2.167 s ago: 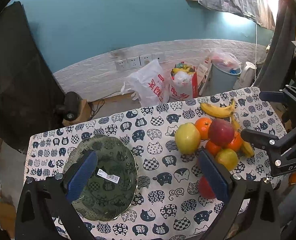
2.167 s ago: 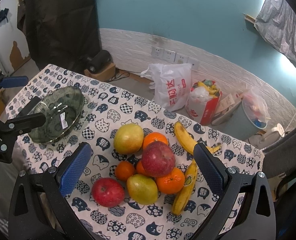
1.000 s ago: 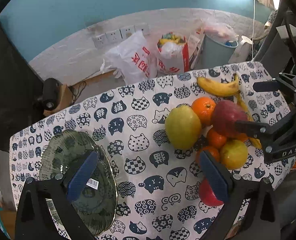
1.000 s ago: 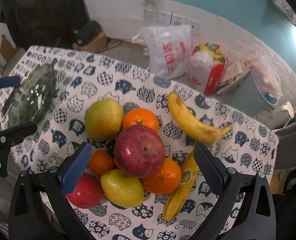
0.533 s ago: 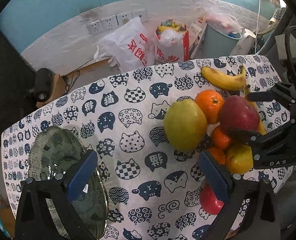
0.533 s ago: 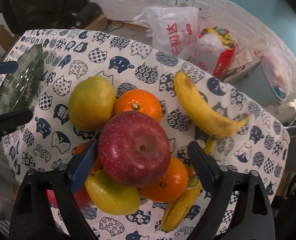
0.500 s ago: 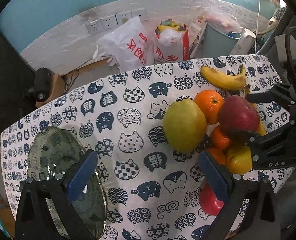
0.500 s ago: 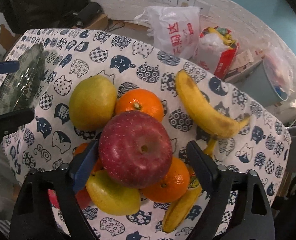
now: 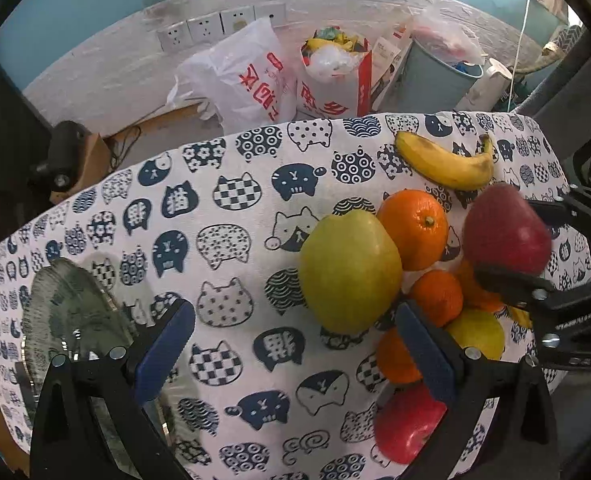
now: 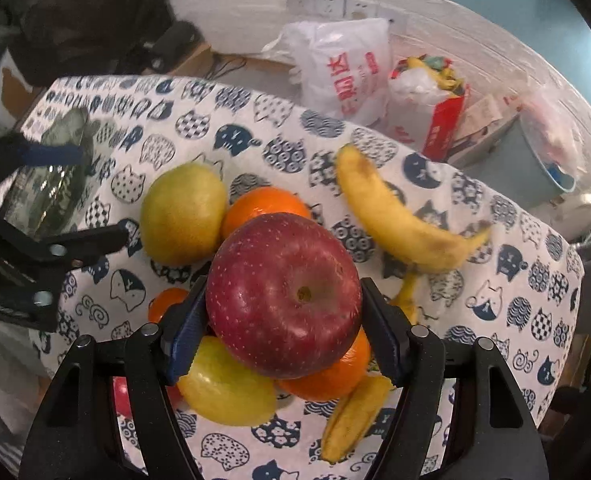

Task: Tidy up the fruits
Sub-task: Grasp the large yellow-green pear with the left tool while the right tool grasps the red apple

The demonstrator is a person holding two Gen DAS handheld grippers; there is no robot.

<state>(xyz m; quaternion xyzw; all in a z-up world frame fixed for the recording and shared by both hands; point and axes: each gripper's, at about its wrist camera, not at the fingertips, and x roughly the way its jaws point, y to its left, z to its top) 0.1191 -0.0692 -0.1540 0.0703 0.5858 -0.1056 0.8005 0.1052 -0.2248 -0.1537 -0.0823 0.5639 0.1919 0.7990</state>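
A pile of fruit sits on the cat-print tablecloth (image 9: 231, 240). My right gripper (image 10: 285, 326) is shut on the big red apple (image 10: 285, 294) on top of the pile; it also shows in the left wrist view (image 9: 503, 232). Around it lie a green pear (image 10: 183, 212), oranges (image 10: 265, 204), a yellow-green fruit (image 10: 225, 390), bananas (image 10: 399, 220) and a second red apple (image 9: 407, 424). My left gripper (image 9: 295, 354) is open and empty, between the pear (image 9: 349, 270) and the green glass bowl (image 9: 67, 304).
The bowl (image 10: 51, 184) stands at the table's left end. Beyond the far table edge are plastic bags (image 9: 247, 76), a red bag of rubbish (image 9: 331, 76) and a grey bin (image 9: 435, 76). A black chair (image 9: 567, 96) stands at the right.
My right gripper has come down over the pile and closed its fingers on the top red apple. My left gripper has drifted right and closer to the table, away from the bowl.
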